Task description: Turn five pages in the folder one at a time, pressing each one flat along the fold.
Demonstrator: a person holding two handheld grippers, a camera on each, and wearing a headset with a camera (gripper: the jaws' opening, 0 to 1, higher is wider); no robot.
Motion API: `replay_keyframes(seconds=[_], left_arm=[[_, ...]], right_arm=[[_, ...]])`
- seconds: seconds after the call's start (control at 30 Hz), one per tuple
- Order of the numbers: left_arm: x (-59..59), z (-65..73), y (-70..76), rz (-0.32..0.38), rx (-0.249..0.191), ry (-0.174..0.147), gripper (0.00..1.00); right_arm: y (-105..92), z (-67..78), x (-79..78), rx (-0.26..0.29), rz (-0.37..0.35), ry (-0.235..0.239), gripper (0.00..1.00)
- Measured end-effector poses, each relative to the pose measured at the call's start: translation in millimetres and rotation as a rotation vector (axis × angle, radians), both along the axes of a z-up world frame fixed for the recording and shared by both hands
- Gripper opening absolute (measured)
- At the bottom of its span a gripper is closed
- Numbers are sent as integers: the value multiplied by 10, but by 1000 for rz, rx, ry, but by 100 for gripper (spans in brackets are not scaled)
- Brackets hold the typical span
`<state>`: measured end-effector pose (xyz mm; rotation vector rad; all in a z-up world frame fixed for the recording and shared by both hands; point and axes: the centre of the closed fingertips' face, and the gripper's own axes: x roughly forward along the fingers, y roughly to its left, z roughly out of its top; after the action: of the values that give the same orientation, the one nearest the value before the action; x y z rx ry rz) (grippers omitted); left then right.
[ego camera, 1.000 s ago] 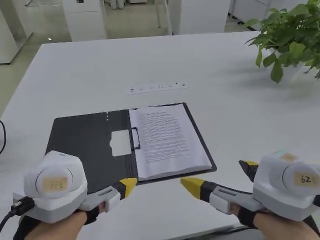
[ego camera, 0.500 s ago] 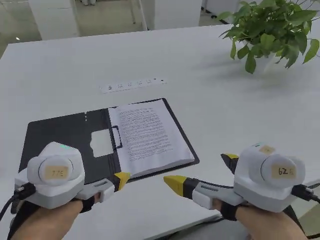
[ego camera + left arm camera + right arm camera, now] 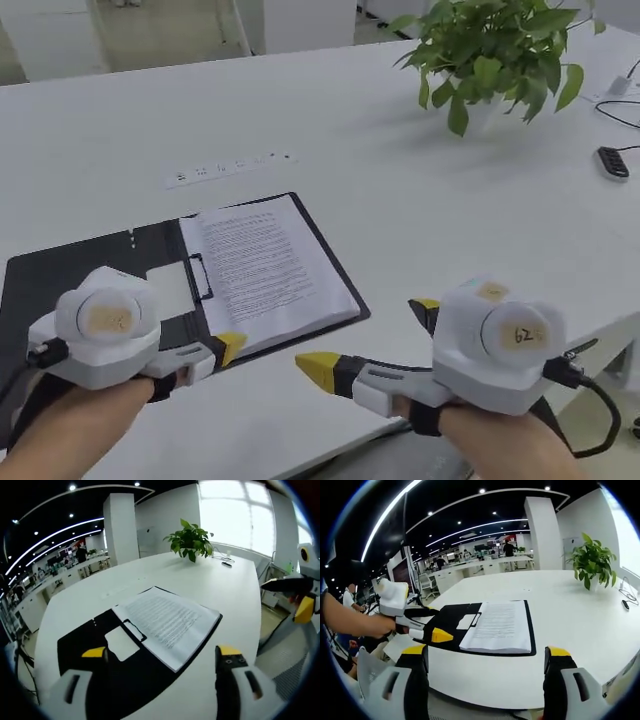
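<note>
A black folder [image 3: 60,275] lies open on the white table, with a stack of printed pages [image 3: 265,265] on its right half and a small white card in a pocket on the left. My left gripper [image 3: 215,352] hovers open at the folder's near edge; in the left gripper view its gripper [image 3: 161,652] spans the pages [image 3: 165,617] with nothing held. My right gripper [image 3: 372,337] is open just right of the folder's near corner, above bare table. From the right gripper view, the gripper [image 3: 486,651] faces the folder [image 3: 500,622] and the left gripper [image 3: 420,627].
A potted plant [image 3: 490,50] stands at the far right. A power strip [image 3: 230,165] is set into the table beyond the folder. A small black device [image 3: 610,160] lies with cables at the right edge. The table's front edge [image 3: 300,460] runs close under the grippers.
The head camera has swung right, so the picture slid left. Both grippers stay open near the folder's near edge; the folder and pages have not moved.
</note>
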<state>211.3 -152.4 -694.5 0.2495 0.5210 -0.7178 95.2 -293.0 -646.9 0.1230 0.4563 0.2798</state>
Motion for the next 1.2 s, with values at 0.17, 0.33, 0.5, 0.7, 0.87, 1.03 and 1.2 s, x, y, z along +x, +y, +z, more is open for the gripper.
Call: replay_keyframes(seconds=[0.17,0.33,0.5,0.7,0.87,1.03,1.2], left_arm=[[110,-48,-164,-55,18,-7,89],[171,-56,-365,-113,33,-20,88],[195,-98,-551,-144,15,-9,88],[177,-178,-755,-171,11,-4,87],[191,-253,-906,-178,-2,5,87],[217,-323,-1019,-177,-8,0,85],[291,-415,-1127,-167,-25,5,85]], right_arm=[[13,20,9,-5,-3,-5,96],[6,28,17,-11,-11,-7,96],[10,28,19,-18,-14,-7,96],[21,34,38,-29,-15,-9,95],[30,20,50,-34,-21,-6,94],[50,-13,53,-63,-16,-7,94],[47,-11,67,-61,-24,-9,93]])
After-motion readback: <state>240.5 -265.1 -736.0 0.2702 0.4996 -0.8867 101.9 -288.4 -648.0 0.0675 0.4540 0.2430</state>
